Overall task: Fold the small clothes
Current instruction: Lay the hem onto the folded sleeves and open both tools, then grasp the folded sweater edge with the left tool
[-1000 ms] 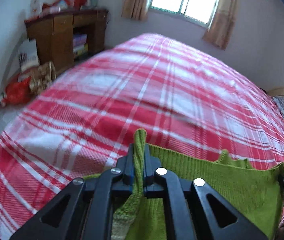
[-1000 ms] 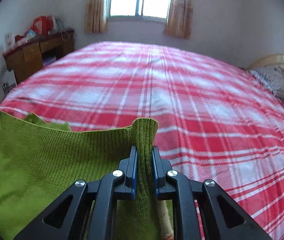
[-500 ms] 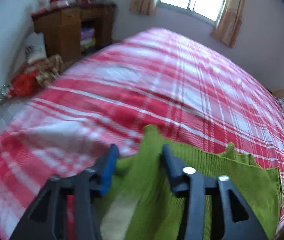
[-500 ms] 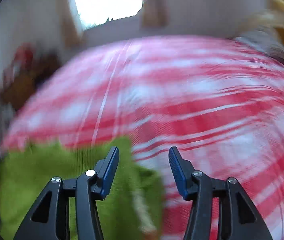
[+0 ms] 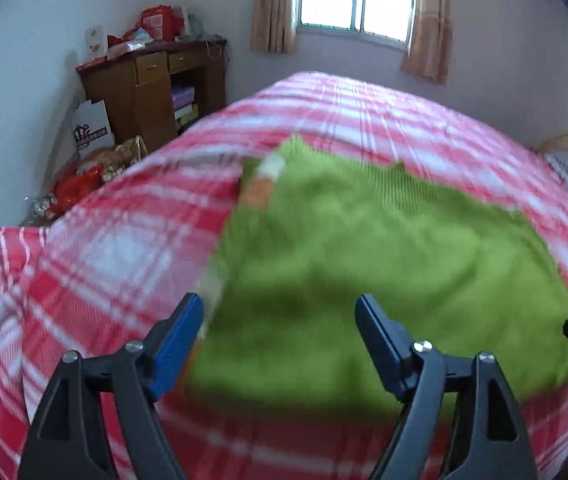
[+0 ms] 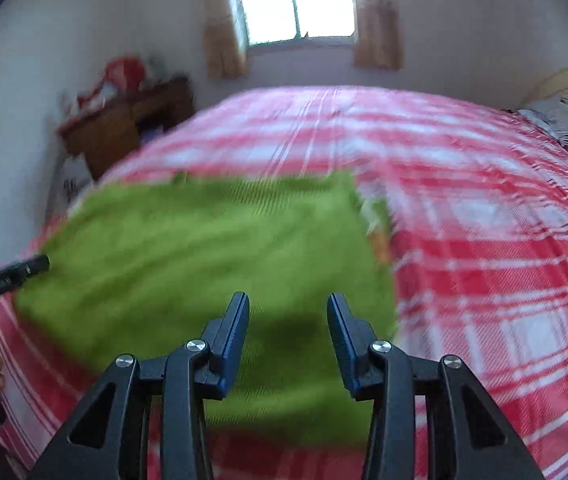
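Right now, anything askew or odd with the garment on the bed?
The green knit garment lies flat on the red plaid bedspread, no gripper on it. One oddity: a pale and orange strip pokes out at its far left corner. Blur hides finer detail.

The green garment (image 5: pixel 384 248) is a ribbed knit cloth, matt and soft-looking, lying on the bed's (image 5: pixel 95 248) woven red-and-white checked cover, also matt. Each hand-held gripper, left (image 5: pixel 279 332) and right (image 6: pixel 288 330), is matt black plastic with smooth blue pads (image 6: pixel 235 336) and shiny metal rivets. Beyond the bed's far left corner, the cabinet (image 5: pixel 143 88) is brown wood with a dull sheen.
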The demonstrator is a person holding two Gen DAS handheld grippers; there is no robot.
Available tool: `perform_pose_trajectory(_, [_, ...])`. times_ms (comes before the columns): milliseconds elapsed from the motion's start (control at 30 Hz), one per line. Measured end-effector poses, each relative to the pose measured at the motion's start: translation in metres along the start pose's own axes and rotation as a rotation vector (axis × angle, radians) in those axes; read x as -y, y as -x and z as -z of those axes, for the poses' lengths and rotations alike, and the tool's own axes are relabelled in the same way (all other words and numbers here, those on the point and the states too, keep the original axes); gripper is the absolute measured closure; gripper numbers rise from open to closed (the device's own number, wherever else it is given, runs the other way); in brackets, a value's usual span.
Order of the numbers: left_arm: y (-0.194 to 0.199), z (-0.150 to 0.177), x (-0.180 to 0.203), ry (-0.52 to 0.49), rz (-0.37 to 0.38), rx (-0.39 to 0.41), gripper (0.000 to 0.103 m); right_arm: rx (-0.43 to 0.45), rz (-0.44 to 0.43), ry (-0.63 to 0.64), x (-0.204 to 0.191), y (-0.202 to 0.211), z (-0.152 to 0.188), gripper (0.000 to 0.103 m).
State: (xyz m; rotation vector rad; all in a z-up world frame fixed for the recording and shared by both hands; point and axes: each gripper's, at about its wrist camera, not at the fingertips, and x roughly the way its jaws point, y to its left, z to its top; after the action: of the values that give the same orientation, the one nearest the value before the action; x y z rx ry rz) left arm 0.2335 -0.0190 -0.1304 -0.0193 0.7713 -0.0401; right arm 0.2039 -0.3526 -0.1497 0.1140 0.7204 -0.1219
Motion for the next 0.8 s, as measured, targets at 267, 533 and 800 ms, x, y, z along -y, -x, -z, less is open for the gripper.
perform_pose_trajectory(267, [0.003, 0.026, -0.031, -0.023, -0.058, 0.009, 0.005, -0.031, 0.050, 0.053, 0.004, 0.017, 0.046, 0.062])
perform_pose_trajectory(533, [0.042, 0.034, -0.093, 0.211, -0.069, 0.050, 0.006, 0.084, 0.064, 0.051, -0.013, 0.051, 0.038, 0.062])
perform_pose_trajectory(800, [0.016, 0.034, -0.061, 0.364, 0.220, -0.047, 0.007, 0.110, -0.111, 0.133, -0.089, 0.026, 0.005, 0.062])
